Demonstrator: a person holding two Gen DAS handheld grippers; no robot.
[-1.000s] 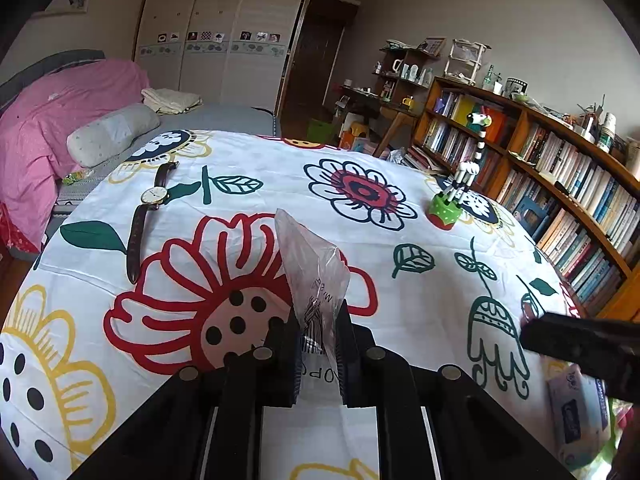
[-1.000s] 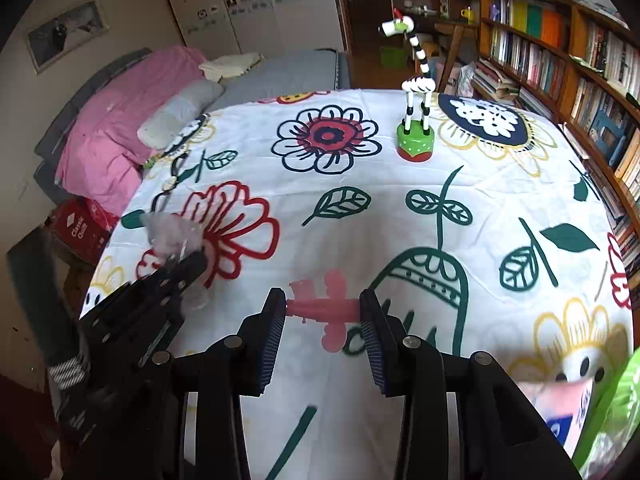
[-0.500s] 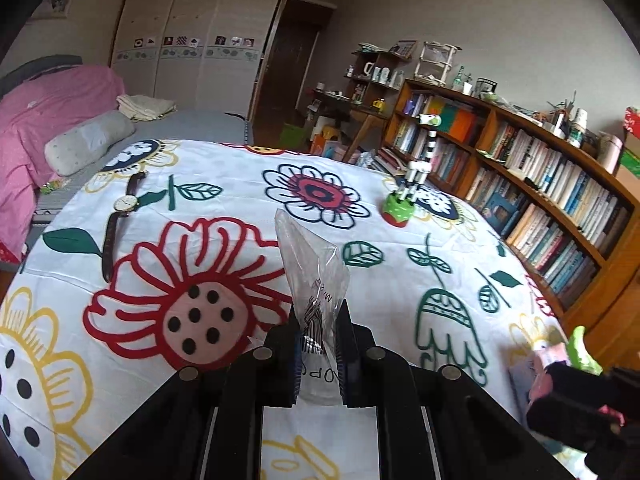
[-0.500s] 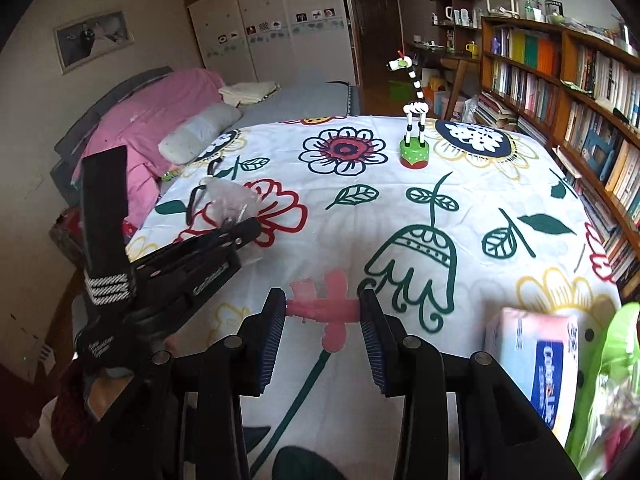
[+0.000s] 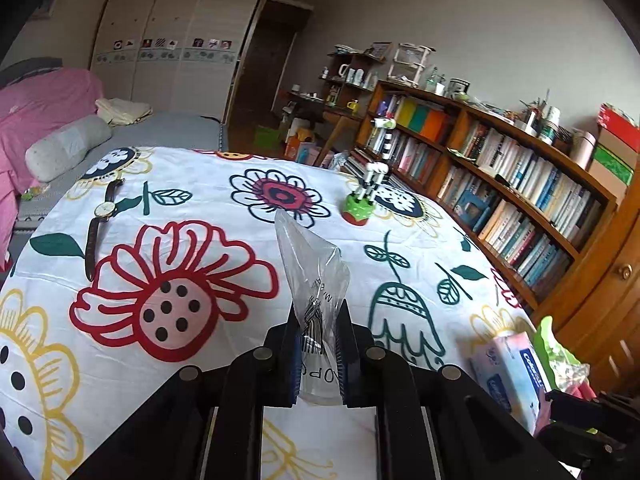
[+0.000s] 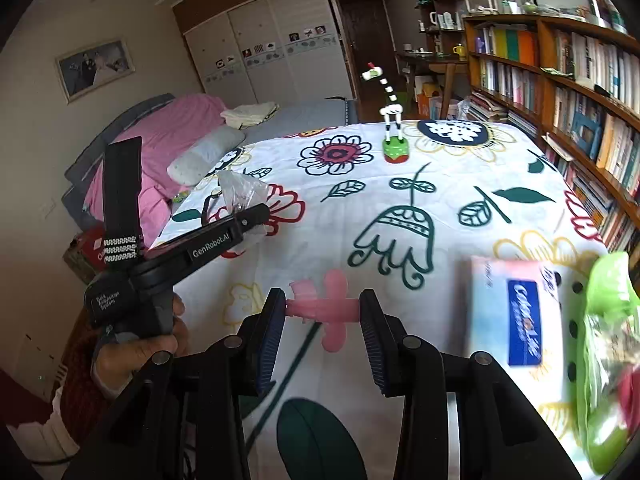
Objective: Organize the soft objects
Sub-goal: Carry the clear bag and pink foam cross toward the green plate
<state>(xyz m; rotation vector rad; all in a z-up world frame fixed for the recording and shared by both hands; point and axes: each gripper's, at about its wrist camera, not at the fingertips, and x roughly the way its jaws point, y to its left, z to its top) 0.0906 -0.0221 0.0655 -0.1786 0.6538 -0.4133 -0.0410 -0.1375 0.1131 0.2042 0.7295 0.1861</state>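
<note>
The left gripper (image 5: 318,344), marked "GenRobot.AI", pinches a clear plastic bag (image 5: 316,280) printed "OP". The right gripper (image 6: 323,322) clamps a pink soft toy (image 6: 330,312) above the tabletop (image 6: 460,168), near its right edge beside a blurred blue-labelled tissue pack (image 6: 516,312).

I'm working in a home bedroom. A bed with a pink quilt (image 5: 36,104) and grey bolster pillow (image 5: 66,148) sits beside white sliding wardrobe doors (image 5: 172,60). Long wooden bookshelves packed with books (image 5: 516,184) line the wall. A framed portrait photo (image 6: 95,69) hangs above the bed, and a white flower-print cloth (image 5: 200,200) covers the surface.
</note>
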